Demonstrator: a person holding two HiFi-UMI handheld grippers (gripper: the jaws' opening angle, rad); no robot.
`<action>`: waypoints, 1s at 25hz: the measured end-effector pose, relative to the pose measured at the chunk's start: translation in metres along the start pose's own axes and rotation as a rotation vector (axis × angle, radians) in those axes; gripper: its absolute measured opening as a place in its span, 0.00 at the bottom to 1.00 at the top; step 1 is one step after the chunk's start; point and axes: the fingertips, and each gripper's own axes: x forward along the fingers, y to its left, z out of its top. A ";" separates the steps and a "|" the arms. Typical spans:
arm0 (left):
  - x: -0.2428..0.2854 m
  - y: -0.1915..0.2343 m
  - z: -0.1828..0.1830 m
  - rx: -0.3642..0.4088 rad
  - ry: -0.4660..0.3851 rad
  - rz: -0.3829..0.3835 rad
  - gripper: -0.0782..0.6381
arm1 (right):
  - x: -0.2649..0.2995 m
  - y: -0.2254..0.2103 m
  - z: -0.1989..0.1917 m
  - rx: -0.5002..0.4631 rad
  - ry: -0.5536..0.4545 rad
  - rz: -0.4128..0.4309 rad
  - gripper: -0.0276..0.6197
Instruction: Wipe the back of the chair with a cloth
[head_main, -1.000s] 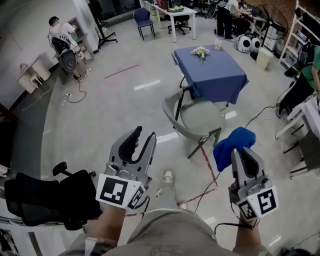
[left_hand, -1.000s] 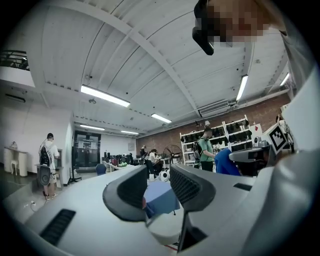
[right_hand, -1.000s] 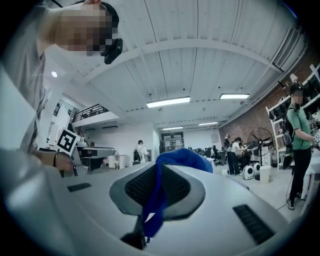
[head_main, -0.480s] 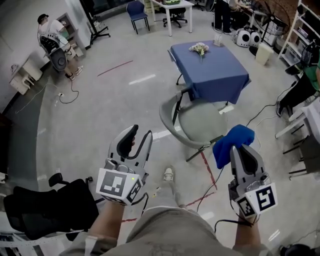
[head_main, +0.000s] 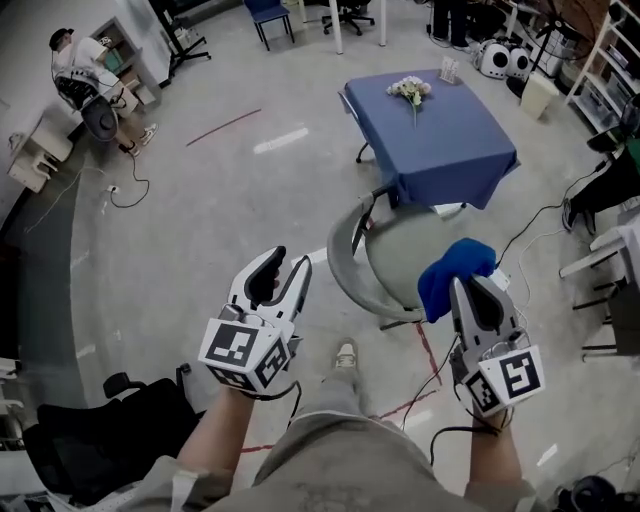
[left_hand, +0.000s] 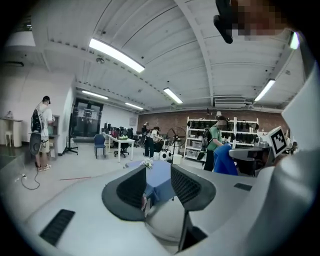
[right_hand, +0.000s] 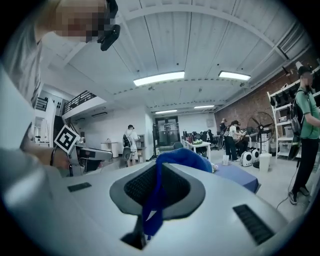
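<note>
The grey chair (head_main: 347, 268) stands before the blue-covered table (head_main: 440, 130), its curved back toward me and its pale seat (head_main: 405, 250) beyond. A blue cloth (head_main: 453, 277) bunches out of my right gripper (head_main: 470, 292), which is shut on it and hangs over the seat's right edge. In the right gripper view the cloth (right_hand: 176, 158) is pinched between the ribbed pads. My left gripper (head_main: 288, 266) stands open and empty, left of the chair back and apart from it. In the left gripper view, the left gripper (left_hand: 157, 186) frames the chair seat (left_hand: 162, 220) and the table.
Flowers (head_main: 413, 90) sit on the table. A black office chair (head_main: 90, 450) is at the lower left. Cables (head_main: 530, 235) and red tape (head_main: 225, 126) cross the floor. A person (head_main: 80, 80) stands far left. White furniture (head_main: 615, 250) lines the right edge.
Both grippers have travelled forward toward the chair, which now sits closer and lower in the head view. The cloth has come over the seat's right edge. The left jaws stay apart.
</note>
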 end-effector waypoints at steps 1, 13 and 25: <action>0.012 0.008 -0.004 -0.004 0.016 0.001 0.35 | 0.014 -0.005 -0.005 0.003 0.013 -0.004 0.13; 0.141 0.061 -0.090 -0.059 0.257 -0.088 0.35 | 0.170 -0.061 -0.064 0.057 0.128 -0.055 0.13; 0.184 0.078 -0.175 -0.160 0.464 -0.110 0.38 | 0.248 -0.105 -0.168 0.099 0.263 -0.064 0.12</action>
